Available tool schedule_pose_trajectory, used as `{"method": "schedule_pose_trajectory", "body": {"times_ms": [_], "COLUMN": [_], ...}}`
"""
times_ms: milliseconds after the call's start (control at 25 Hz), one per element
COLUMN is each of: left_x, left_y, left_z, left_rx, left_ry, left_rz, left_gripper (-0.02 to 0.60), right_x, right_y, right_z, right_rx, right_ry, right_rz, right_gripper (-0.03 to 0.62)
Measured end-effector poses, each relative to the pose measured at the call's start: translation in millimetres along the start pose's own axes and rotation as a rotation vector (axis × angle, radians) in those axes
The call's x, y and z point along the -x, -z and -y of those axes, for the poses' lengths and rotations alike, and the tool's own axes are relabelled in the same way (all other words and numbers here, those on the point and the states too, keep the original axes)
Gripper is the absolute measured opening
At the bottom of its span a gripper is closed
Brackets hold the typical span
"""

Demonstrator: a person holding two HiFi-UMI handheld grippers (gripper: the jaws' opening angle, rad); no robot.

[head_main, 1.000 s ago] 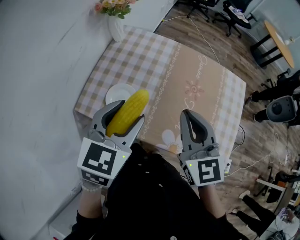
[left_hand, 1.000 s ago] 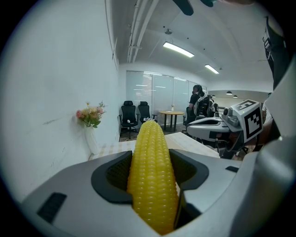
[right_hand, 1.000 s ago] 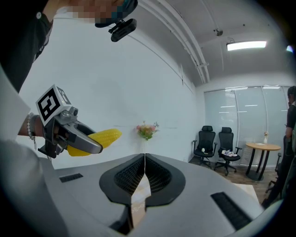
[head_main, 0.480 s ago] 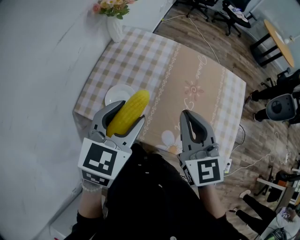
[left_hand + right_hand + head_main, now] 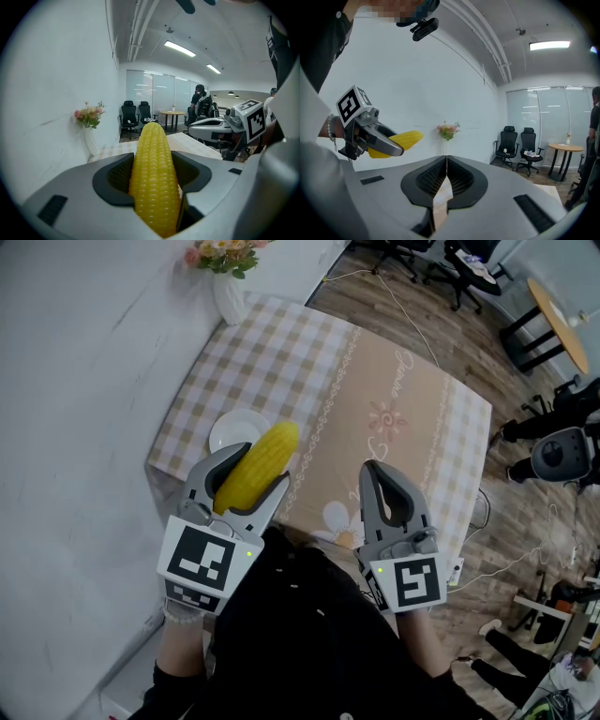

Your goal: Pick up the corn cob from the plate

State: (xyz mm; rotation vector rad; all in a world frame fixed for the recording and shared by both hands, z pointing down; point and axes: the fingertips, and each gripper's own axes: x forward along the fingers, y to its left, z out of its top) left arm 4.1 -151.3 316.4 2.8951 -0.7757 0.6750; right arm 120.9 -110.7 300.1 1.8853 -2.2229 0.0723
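left gripper [image 5: 255,468]: clamped on the corn cob [image 5: 257,463], one jaw on each flank, gripping roughly the rear half.
corn vs claw: cob sits centred in the jaw gap. Its butt end is down in the throat. Its tip sticks out well past the fingertips.
corn axis: in line with the jaws. In the head view it runs 7 to 1 o'clock, tapered tip at 1. In the left gripper view it points straight ahead and away from the camera.
corn location: in the air over the near-left corner of the table [image 5: 403,399]. The right gripper view shows it against the wall at 10 o'clock.
plate [image 5: 228,430]: white, on the checked cloth at 11 o'clock of the left claw. The cob overlaps its right edge in the head view, but nothing lies on it.
right gripper [image 5: 378,472]: jaws pressed together, nothing between them. It is at 3 o'clock of the left gripper, apart from it, over the near table edge.
flower vase [image 5: 231,289]: far-left table corner, 12 o'clock from the plate, against the wall.
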Motion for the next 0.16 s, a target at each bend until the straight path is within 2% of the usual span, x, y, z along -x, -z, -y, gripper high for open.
{"method": "schedule_pose_trajectory", "body": {"times_ms": [160], "left_x": [1.4], "left_y": [-0.4], "left_z": [-0.1], "left_rx": [0.001], "left_ry": [0.001], "left_rz": [0.001], "left_gripper": [0.255], "right_x": [0.0], "right_y": [-0.7], "right_z": [-1.7], "right_rx": [-0.001], "right_ry": [-0.002], "right_rz": [-0.002], "right_gripper": [0.041]}}
